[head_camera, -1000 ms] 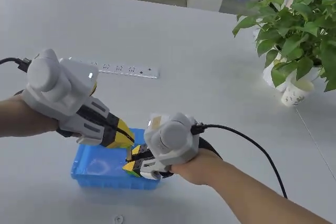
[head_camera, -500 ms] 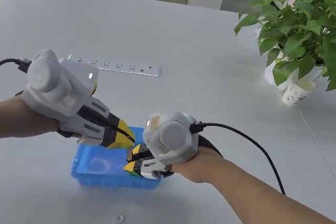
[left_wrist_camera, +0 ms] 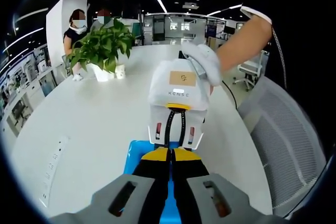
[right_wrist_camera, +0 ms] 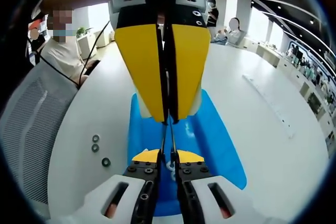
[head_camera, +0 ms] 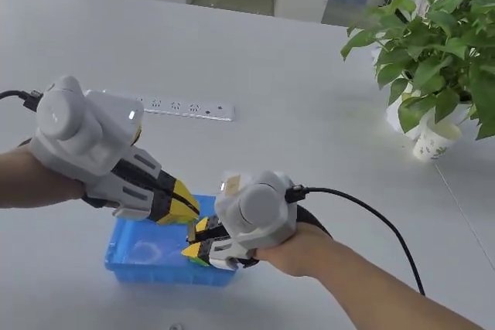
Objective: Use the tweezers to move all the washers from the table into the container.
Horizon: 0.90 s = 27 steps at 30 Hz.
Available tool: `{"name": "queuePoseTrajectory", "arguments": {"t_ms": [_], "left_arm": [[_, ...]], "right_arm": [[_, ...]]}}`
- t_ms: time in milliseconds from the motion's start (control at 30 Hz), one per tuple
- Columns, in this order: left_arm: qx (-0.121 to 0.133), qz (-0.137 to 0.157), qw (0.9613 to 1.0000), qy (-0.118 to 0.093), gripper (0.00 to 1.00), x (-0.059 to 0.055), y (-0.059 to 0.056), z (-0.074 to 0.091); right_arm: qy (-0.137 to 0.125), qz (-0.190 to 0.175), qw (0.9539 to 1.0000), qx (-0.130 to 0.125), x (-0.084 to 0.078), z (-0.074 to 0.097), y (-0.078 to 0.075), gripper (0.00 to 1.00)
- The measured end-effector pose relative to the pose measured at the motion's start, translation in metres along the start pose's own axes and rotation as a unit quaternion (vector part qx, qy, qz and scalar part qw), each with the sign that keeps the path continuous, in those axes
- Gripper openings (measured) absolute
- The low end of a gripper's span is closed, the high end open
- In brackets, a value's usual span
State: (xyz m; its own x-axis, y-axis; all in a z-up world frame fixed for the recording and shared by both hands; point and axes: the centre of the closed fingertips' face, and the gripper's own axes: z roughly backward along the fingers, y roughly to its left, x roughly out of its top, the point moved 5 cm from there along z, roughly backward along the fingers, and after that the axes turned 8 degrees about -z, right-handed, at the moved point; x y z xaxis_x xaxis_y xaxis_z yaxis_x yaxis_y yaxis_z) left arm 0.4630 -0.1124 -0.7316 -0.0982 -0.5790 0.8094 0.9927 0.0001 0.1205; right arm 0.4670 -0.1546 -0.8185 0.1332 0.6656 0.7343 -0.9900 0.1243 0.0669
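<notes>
A blue container (head_camera: 143, 251) sits on the white table near its front edge. Over its right end my two grippers meet tip to tip. The left gripper (head_camera: 192, 210) comes in from the left, and the right gripper (head_camera: 192, 243) points left just below it. In the right gripper view thin dark tweezers (right_wrist_camera: 168, 132) run from the left gripper's (right_wrist_camera: 168, 119) shut yellow jaws down into my right gripper's (right_wrist_camera: 168, 156) shut jaws, above the container (right_wrist_camera: 220, 150). Three dark washers (right_wrist_camera: 95, 148) lie on the table left of the container. In the left gripper view my left gripper (left_wrist_camera: 170, 153) is shut, facing the right gripper's white body (left_wrist_camera: 181, 93).
A white power strip (head_camera: 182, 106) lies behind the grippers. A potted plant (head_camera: 433, 52) with a paper cup (head_camera: 433, 138) stands at the far right. The right gripper's black cable (head_camera: 371, 214) trails right. People sit by the plant (left_wrist_camera: 102, 43), and a mesh chair (right_wrist_camera: 31, 129) is beside the table.
The head camera has shifted slightly. The right gripper has sunk a little toward the container; both grippers remain tip to tip above it.
</notes>
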Motion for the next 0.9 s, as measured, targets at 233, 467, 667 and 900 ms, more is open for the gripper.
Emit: {"name": "queuePoseTrajectory", "arguments": {"t_ms": [233,467,667,900], "left_arm": [[0.004,-0.008,1.0,0.003,0.03,0.007,-0.002,0.007],[0.01,-0.008,0.9999,0.0,0.03,0.016,-0.002,0.013],[0.012,-0.012,0.9999,0.003,0.03,0.024,-0.003,0.02],[0.01,-0.021,0.9997,0.007,0.03,0.035,-0.009,0.025]], "right_arm": [[-0.008,0.006,0.9999,-0.004,0.008,0.006,0.003,0.11],[-0.011,0.01,0.9999,-0.007,0.017,0.014,0.004,0.11],[-0.019,0.013,0.9997,-0.011,0.024,0.02,0.007,0.12],[-0.031,0.013,0.9993,-0.018,0.03,0.029,0.014,0.12]]}}
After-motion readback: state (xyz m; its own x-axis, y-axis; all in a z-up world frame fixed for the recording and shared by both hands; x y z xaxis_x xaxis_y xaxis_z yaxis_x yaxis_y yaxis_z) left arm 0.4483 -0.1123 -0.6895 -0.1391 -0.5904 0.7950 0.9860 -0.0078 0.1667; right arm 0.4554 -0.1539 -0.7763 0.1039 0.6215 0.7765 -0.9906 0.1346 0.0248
